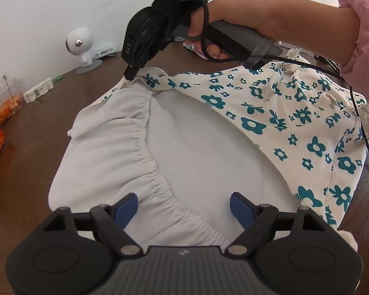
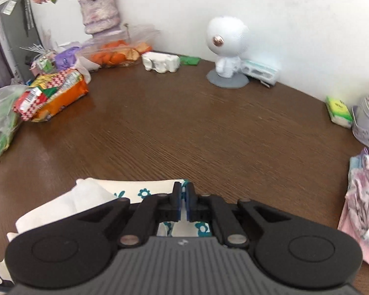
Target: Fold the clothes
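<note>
The left claw point(image 1: 183, 205) hangs wide over the elastic waistband of the floral garment point(image 1: 277, 113), touching nothing. Beyond it, the right claw point(image 1: 131, 72) pinches that garment's far corner, pads clamped on the cloth; its side reads "SVB". Ahead of the right claw stretches the brown wood-grain surface point(image 2: 184, 127), then a white figurine point(image 2: 227, 46), snack packets point(image 2: 54, 93) and a white wall point(image 2: 282, 12).

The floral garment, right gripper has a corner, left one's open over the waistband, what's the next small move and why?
Probably lower the left gripper and close it on the gathered waistband. Its jaws stand open above the cloth, gripping nothing, while the right gripper is shut on the floral garment at its far corner. Both ends need holding before folding.
</note>
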The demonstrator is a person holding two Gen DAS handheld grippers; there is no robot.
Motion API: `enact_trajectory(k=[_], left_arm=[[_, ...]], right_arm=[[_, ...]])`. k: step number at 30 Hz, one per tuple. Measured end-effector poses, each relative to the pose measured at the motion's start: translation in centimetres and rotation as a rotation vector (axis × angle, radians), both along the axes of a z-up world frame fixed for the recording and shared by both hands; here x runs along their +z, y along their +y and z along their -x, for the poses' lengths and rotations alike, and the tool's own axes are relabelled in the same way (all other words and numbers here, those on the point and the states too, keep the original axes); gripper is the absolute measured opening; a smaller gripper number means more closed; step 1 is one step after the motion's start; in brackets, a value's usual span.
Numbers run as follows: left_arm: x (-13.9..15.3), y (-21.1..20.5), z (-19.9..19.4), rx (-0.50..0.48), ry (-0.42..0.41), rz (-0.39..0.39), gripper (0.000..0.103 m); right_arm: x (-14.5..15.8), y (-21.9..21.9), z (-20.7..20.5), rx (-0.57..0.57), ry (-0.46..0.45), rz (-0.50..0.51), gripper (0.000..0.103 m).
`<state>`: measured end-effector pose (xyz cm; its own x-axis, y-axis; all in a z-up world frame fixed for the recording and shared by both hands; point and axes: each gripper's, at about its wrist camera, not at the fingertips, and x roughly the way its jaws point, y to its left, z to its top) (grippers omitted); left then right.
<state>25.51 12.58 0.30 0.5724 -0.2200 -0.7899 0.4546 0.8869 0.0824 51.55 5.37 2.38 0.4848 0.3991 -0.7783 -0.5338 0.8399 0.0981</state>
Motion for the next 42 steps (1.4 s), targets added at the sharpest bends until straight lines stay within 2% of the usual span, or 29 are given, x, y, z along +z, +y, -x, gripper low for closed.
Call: enact_trajectory(k=[2,3,5,6,7,8,11,15,16,17,18,19,21,26,27,28,30,34,37,40,42], left_arm=[[0.0,0.1,0.0,0.003,0.007,0.010,0.083],[0.0,0.0,0.1,0.004,0.007,0.010,0.083],[0.0,0.1,0.2,0.007,0.003,0.006,0.084],[0.0,0.1,0.2,0.006,-0.001,0.002,0.085],[0.0,0.0,0.3,0.003,-0.004,0.000,0.086],[0.0,0.0,0.4,0.003,-0.005,-0.001,0.086],[0.0,0.1,0.4,0.003,-0.005,0.000,0.087],[-0.1,0.3,0.6,0.004,-0.004,0.008,0.087],[-0.1,0.3,0.7,0.003,-0.004,0.010,0.087],[-0.1,0.3,0.8,0.000,-0.005,0.010,0.087],[-0.1,0.4,0.9,-0.003,-0.006,0.009,0.087],[-0.1,0.4,0.9,-0.005,-0.007,0.010,0.087],[-0.1,0.4,0.9,-0.005,-0.007,0.012,0.088],[-0.2,0.8,0.8,0.022,0.005,0.031,0.090],[-0.2,0.8,0.9,0.027,0.007,0.033,0.090],[-0.1,0.8,0.9,0.031,0.002,0.031,0.089],[0.3,1.0,1.1,0.042,-0.016,0.032,0.088],[2.6,1.8,1.2,0.092,-0.072,0.124,0.088],[4.2,1.0,1.0,0.134,-0.118,0.128,0.092],[5.0,-0.9,0.8,0.129,-0.137,0.111,0.094],[5.2,-2.5,0.7,0.110,-0.143,0.089,0.094]], right_arm=[[-1.1,0.2,-0.4,-0.040,0.022,0.046,0.004],[-1.1,0.1,-0.3,-0.047,0.015,0.034,0.006],[0.3,-0.4,0.2,-0.033,-0.026,-0.038,0.020],[1.2,-0.7,0.6,-0.016,-0.058,-0.080,0.040],[2.1,-0.9,1.1,0.004,-0.091,-0.117,0.054],[2.8,-0.5,1.6,0.048,-0.120,-0.108,0.056],[2.9,1.6,2.1,0.155,-0.116,-0.002,0.064],[0.3,3.7,1.5,0.171,-0.098,0.153,0.064],[-0.4,4.1,1.3,0.164,-0.092,0.181,0.061],[-0.6,4.0,1.1,0.154,-0.084,0.167,0.057],[-0.9,3.8,1.0,0.145,-0.076,0.154,0.048],[-1.1,3.7,0.8,0.134,-0.071,0.140,0.024],[-1.2,3.4,0.5,0.090,-0.092,0.117,0.005],[-1.3,2.2,0.2,-0.005,-0.147,0.026,0.005],[-0.9,1.6,0.2,-0.006,-0.139,-0.012,0.016],[-0.3,1.0,0.2,-0.012,-0.118,-0.043,0.049],[1.7,-1.2,1.2,-0.026,-0.109,-0.110,0.086],[6.3,-8.2,5.8,0.003,-0.118,-0.229,0.089],[7.7,-13.9,10.9,-0.013,-0.177,-0.137,0.100],[7.5,-19.9,15.9,-0.079,-0.203,-0.039,0.100],[6.5,-23.9,18.5,-0.149,-0.189,0.008,0.098]])
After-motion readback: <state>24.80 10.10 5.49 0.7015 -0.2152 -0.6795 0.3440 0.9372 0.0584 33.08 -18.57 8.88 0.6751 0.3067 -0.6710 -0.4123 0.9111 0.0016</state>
